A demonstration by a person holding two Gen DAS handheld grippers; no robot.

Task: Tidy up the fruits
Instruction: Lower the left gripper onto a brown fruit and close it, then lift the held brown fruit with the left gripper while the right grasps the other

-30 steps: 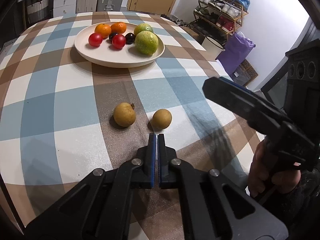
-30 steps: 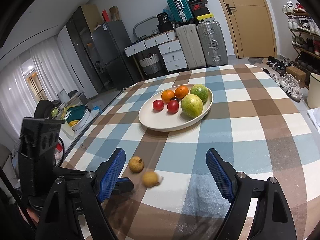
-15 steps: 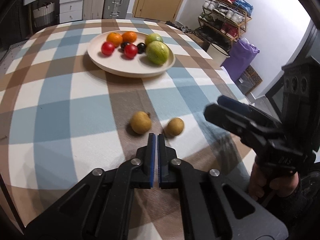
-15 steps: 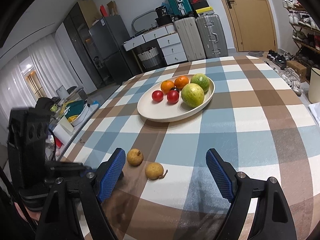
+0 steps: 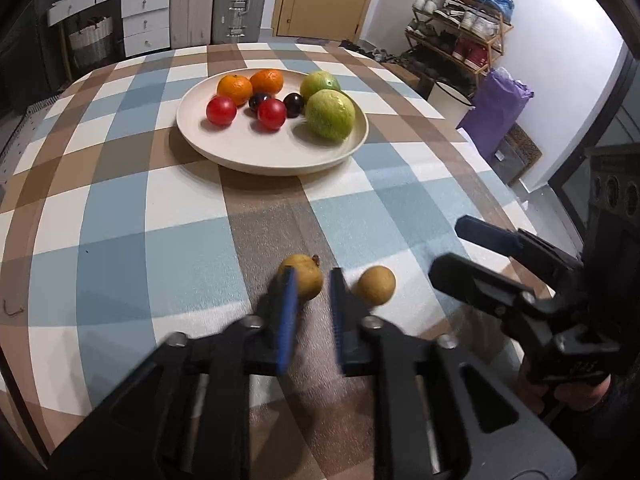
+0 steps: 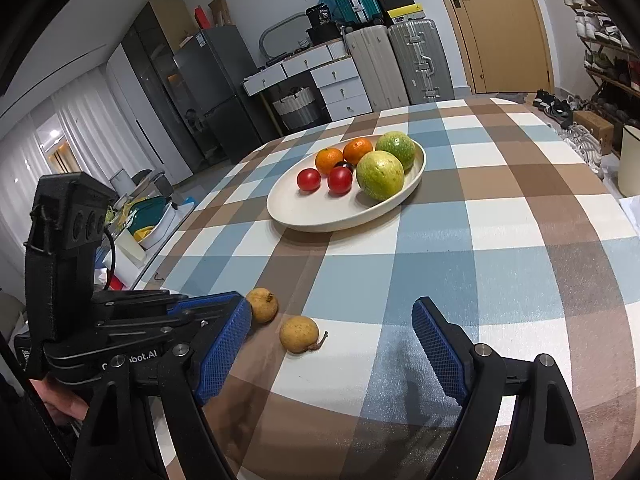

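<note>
Two small brown fruits, round and rough-skinned, lie on the checked tablecloth [image 5: 120, 216]: the stemmed fruit [image 5: 301, 281] sits just beyond the left gripper [image 5: 313, 284], whose blue-padded jaws have just been opening with nothing between them. The second fruit [image 6: 299, 334] lies ahead of the right gripper [image 6: 332, 312], jaws wide apart. A smooth cream plate [image 5: 280, 158] holds more fruit.

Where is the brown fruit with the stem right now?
In the right wrist view, the stemmed fruit lies on the tablecloth near its front edge, just right of the other brown fruit and well short of the plate.
</note>
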